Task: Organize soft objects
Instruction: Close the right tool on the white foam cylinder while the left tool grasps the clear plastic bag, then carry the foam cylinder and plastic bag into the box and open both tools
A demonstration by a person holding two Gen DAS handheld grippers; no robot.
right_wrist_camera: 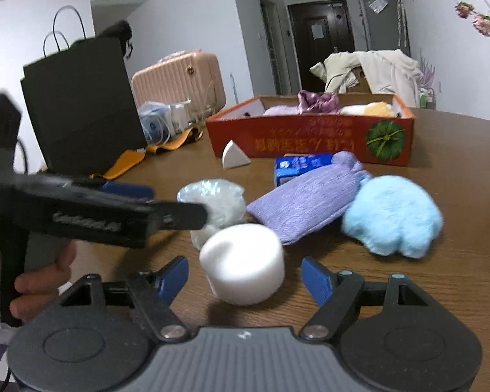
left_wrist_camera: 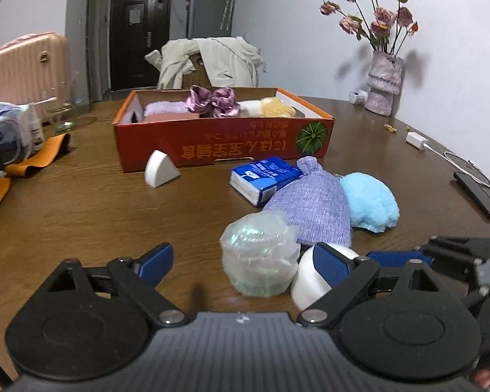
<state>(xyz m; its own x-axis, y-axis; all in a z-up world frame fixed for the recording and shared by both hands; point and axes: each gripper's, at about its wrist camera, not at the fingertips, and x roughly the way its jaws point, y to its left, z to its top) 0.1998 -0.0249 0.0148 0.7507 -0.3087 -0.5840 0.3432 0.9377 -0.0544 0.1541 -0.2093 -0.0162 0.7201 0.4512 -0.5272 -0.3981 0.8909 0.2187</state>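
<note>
While both claws are held spread and empty above the brown wooden table [left_wrist_camera: 81, 209], the white foam cylinder [right_wrist_camera: 243, 263] is framed between the right gripper [right_wrist_camera: 245, 279] fingers, and the clear crinkled plastic bundle [left_wrist_camera: 258, 254] lies before the left gripper [left_wrist_camera: 243, 261].

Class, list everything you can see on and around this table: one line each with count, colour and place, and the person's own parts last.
box: 1, orange, table centre, holds soft items
white wedge: 1, before box
tissue pack: 1, blue, near box
knit pouch: 1, lilac, beside tissue pack
fluffy puff: 1, light blue, right of pouch
wrapped bundle: 1, clear-greenish, front
white cylinder: 1, front
vase: 1, pink flowers, by wall
left gripper: open
right gripper: open
</note>
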